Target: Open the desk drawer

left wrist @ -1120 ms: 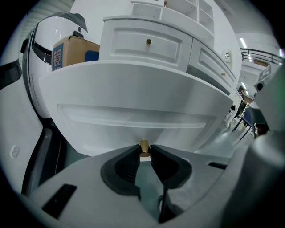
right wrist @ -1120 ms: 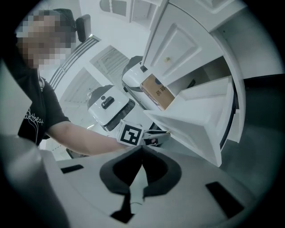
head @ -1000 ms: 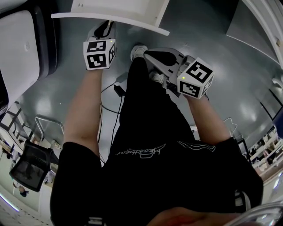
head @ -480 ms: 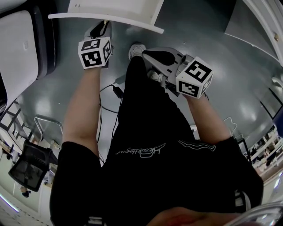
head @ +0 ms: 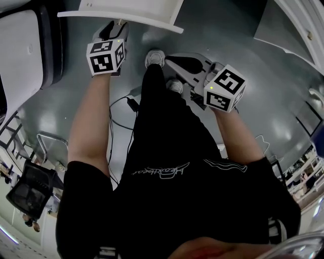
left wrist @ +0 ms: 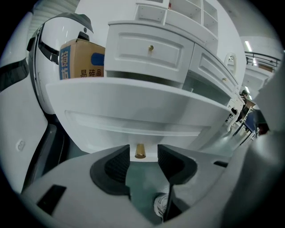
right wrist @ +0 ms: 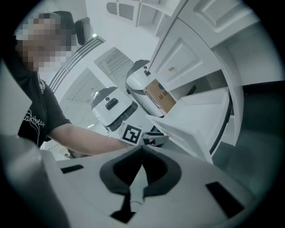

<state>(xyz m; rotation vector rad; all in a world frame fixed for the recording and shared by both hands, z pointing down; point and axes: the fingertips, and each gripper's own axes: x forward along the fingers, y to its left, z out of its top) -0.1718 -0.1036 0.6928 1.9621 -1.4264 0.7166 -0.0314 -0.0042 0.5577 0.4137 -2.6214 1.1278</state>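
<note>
Left hand-held gripper (left wrist: 144,161) first: I read its jaws as released, having just been opening, with the drawer's brass knob (left wrist: 140,151) standing between the two dark pads (left wrist: 116,165) and a clear gap on either side of it, so nothing was gripped. The drawer (left wrist: 133,111) was already pulled out from the white table (left wrist: 202,67), its white front panel filling the middle of the left gripper view and the knob sitting low on its centre. Above it I could see a second, closed drawer (left wrist: 149,49) with its own small brass knob, and to the left a cardboard box (left wrist: 82,60) with blue print, standing in front of a rounded white machine (left wrist: 53,49). From the head view the left hand-held gripper (head: 117,26) reached up to the edge of the drawer (head: 126,11), its marker cube (head: 105,56) facing the camera, and the person's bare forearm (head: 91,116) ran down behind it. The right hand-held gripper (head: 173,60) was held well apart from the drawer, over the grey floor (head: 243,101) near the person's shoes (head: 155,56). In the right gripper view I saw the right hand-held gripper (right wrist: 142,150) clenched, the tips of its pads meeting with nothing between them. That same view looked across at the open drawer (right wrist: 196,120) from the side, with the cardboard box (right wrist: 160,95) beyond it and the left one's marker cube (right wrist: 130,133) just beside the drawer's front. A black cable (head: 132,103) lay on the floor between the person's legs and left arm.
</note>
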